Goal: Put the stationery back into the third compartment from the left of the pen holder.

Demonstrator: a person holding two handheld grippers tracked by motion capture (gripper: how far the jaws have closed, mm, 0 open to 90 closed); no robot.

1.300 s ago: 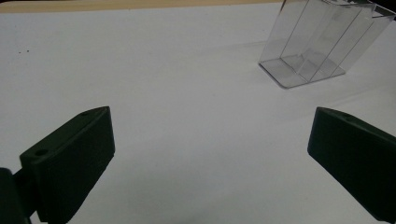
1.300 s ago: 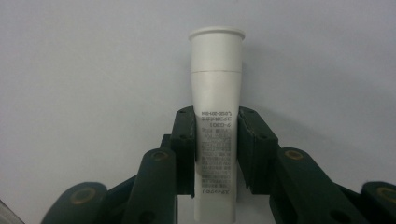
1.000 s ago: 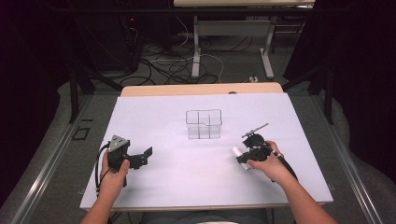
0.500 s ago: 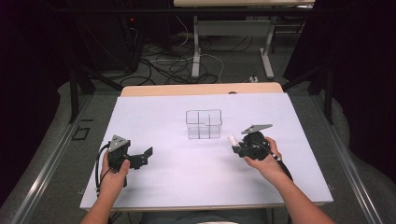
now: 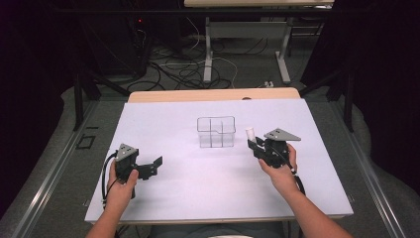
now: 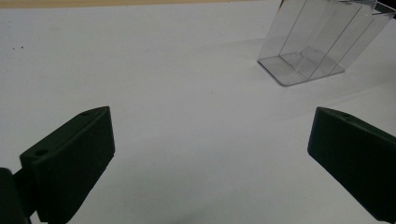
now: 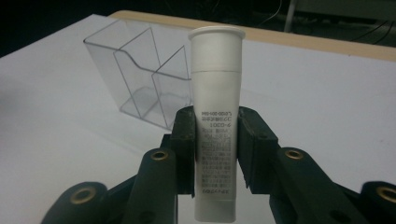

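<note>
With the right hand-held gripper [image 7: 215, 154] clamped on the white tube [image 7: 215, 116] just beside the clear divided organizer [image 5: 216, 132] on the bench [image 5: 163, 193], and the left hand-held gripper [image 6: 210, 158] wide open and empty, we risk the tube's cap catching the thin rim and tipping the organizer.

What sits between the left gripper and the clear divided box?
Nothing: in the left gripper view, bare white table runs from the open left gripper to the clear divided box. The high view agrees.
</note>
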